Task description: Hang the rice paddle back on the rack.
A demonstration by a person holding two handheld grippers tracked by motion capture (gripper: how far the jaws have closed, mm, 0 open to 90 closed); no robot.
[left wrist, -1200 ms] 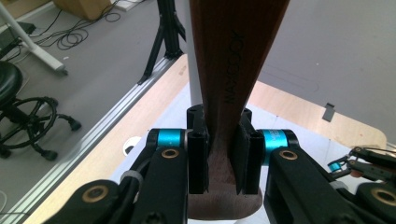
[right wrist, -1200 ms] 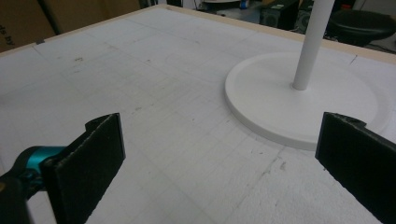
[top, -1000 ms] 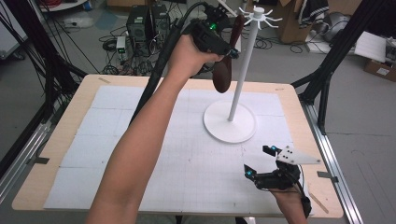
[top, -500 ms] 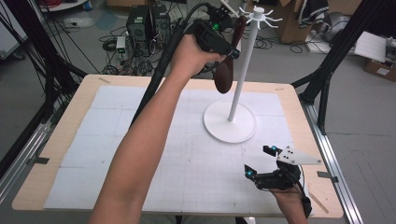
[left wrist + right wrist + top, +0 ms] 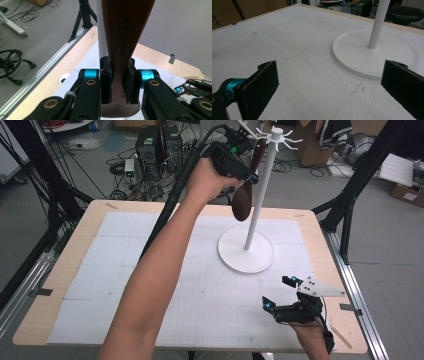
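A dark brown wooden spoon (image 5: 247, 190) hangs bowl-down beside the white pole of a hook stand (image 5: 261, 185), its handle reaching up to the ring of hooks (image 5: 274, 135) at the top. My left gripper (image 5: 248, 174) is raised high and shut on the spoon's neck just above the bowl. In the left gripper view both pads clamp the spoon (image 5: 123, 47), with the left gripper (image 5: 117, 82) centred on it and the stand's pole (image 5: 102, 37) behind. My right gripper (image 5: 279, 292) rests low near the table's front right, open and holding nothing; the right gripper (image 5: 329, 85) faces the stand's round base (image 5: 357, 52).
The stand's white disc base (image 5: 235, 255) sits right of centre on the white gridded mat (image 5: 150, 285) that covers the wooden table (image 5: 65, 285). Computers, cables and black frame legs stand on the floor beyond the far edge.
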